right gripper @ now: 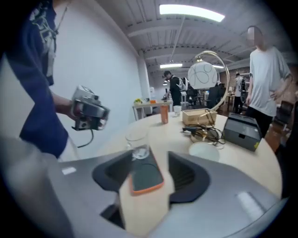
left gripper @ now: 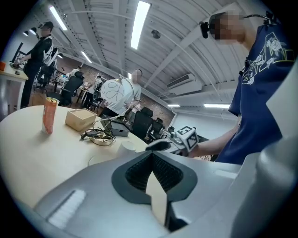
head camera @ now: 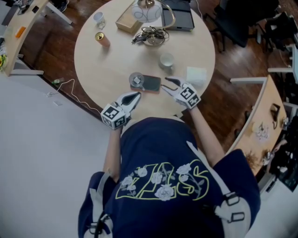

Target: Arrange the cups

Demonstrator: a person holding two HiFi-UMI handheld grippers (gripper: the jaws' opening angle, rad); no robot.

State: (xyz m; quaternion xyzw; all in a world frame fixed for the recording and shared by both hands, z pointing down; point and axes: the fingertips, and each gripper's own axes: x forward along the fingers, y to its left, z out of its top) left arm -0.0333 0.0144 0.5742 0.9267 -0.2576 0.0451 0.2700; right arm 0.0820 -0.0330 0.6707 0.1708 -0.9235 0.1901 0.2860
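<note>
A clear glass cup stands at the near middle of the round table, touching a phone in an orange case. A white cup sits further back, and a small glass at the far left. My right gripper hovers just right of the phone, its jaws apart with nothing between them; in the right gripper view the phone and glass cup lie beyond the gap. My left gripper is over the table's near edge, jaws together and empty.
An orange can, a wooden box, a cable tangle, a globe lamp and a black device fill the table's far side. A white napkin lies at the right. People stand in the room behind.
</note>
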